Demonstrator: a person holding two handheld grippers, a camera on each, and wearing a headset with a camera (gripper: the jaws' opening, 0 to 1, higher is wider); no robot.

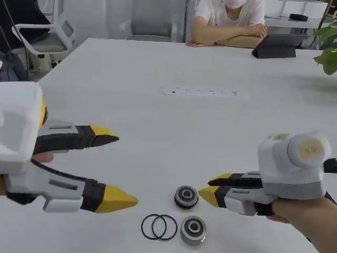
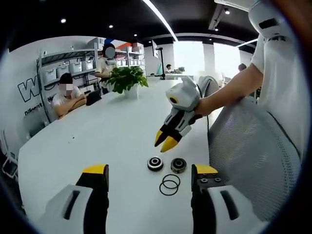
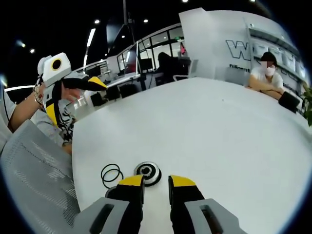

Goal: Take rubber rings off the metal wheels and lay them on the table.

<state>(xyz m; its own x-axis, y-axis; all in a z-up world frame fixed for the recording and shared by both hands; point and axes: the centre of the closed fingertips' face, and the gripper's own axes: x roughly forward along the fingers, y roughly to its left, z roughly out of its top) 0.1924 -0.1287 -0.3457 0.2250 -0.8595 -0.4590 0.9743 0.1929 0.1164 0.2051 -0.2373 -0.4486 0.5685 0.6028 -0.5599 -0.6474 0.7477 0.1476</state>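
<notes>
Ahead, open room: the white table [image 1: 158, 121] stretches broad and bare beyond the work. A power strip [image 1: 204, 93] lies well off toward the middle, and a person [image 1: 229, 21] sits at the far side.
Near edge: in the right gripper view the table's edge runs close by the rings, with a mesh chair [image 3: 34, 170] just past it.
Rings: two thin black rubber rings [image 1: 159, 226] lie flat on the table and overlap. In the head view the pair sits side by side, left to right.
Wheels: both lie flat with the bore facing up. The dark-rimmed wheel [image 1: 186, 196] is the farther one. The silvery wheel [image 1: 193, 230] is nearer, just right of the rings.
Left gripper: the left gripper [image 1: 128, 169] has its jaws spread wide and holds nothing. It is left of the rings and apart from them. Its own view looks between the jaws at the rings and both wheels ahead.
Right gripper: the right gripper [image 1: 206, 188] has its jaws drawn to a narrow gap with nothing between them. The tips are just beside the dark-rimmed wheel, on its right; whether they touch it cannot be told.
</notes>
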